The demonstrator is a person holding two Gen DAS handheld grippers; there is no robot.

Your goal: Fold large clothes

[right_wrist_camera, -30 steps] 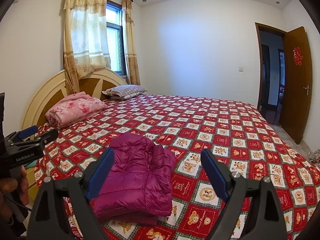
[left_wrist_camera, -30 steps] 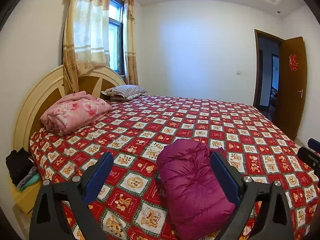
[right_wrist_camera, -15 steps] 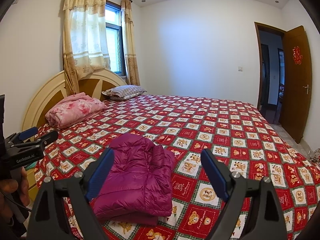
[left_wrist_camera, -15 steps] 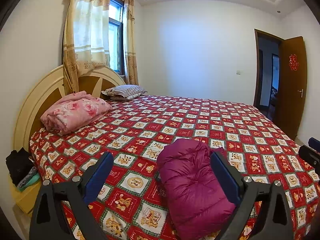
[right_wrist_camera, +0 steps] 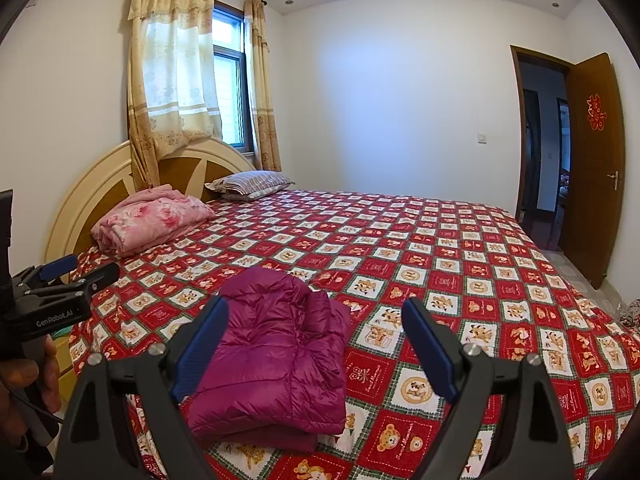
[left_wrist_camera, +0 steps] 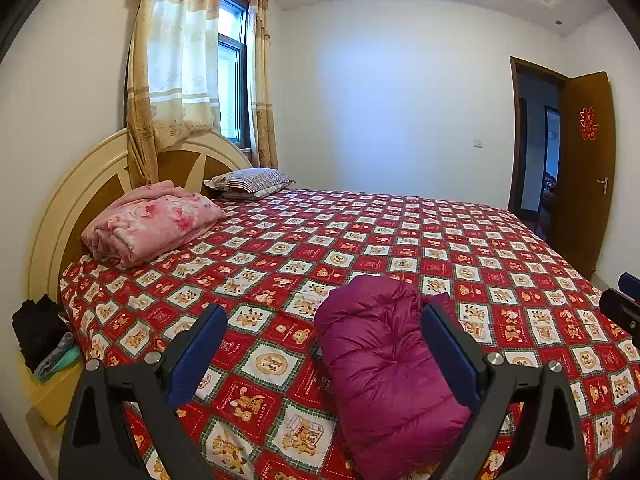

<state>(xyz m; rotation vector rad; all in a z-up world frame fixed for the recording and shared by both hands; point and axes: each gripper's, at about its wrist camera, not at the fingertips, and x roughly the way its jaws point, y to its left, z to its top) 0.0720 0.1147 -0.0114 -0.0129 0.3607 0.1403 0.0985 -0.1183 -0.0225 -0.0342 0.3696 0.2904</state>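
Since the magenta down jacket (right_wrist_camera: pixel 276 356) already lies as a compact, layered bundle near the six o'clock edge of the bed (right_wrist_camera: pixel 460 264), the folding step looks finished, or very nearly so, and the moment reads as a pause over the result. Both tools hang in the air above the bedspread, apart from the cloth. On the left gripper (left_wrist_camera: pixel 324 344) the jaws stand wide apart with nothing between the pads; in its view the jacket sits toward four o'clock, partly behind the right-hand finger. On the right gripper (right_wrist_camera: pixel 314 340) the jaws are likewise spread wide and empty, the jacket showing at about seven o'clock behind its left-hand finger. A folded pink floral quilt (right_wrist_camera: pixel 152 218) and a striped pillow (right_wrist_camera: pixel 252 184) rest by the headboard at ten o'clock, well apart from the jacket. Whether a sleeve or the hem pokes out under the bundle is hard to tell from here. If the edges prove uneven, the next move would call for a low pinch on the stray layer; otherwise the piece seems ready to be left.
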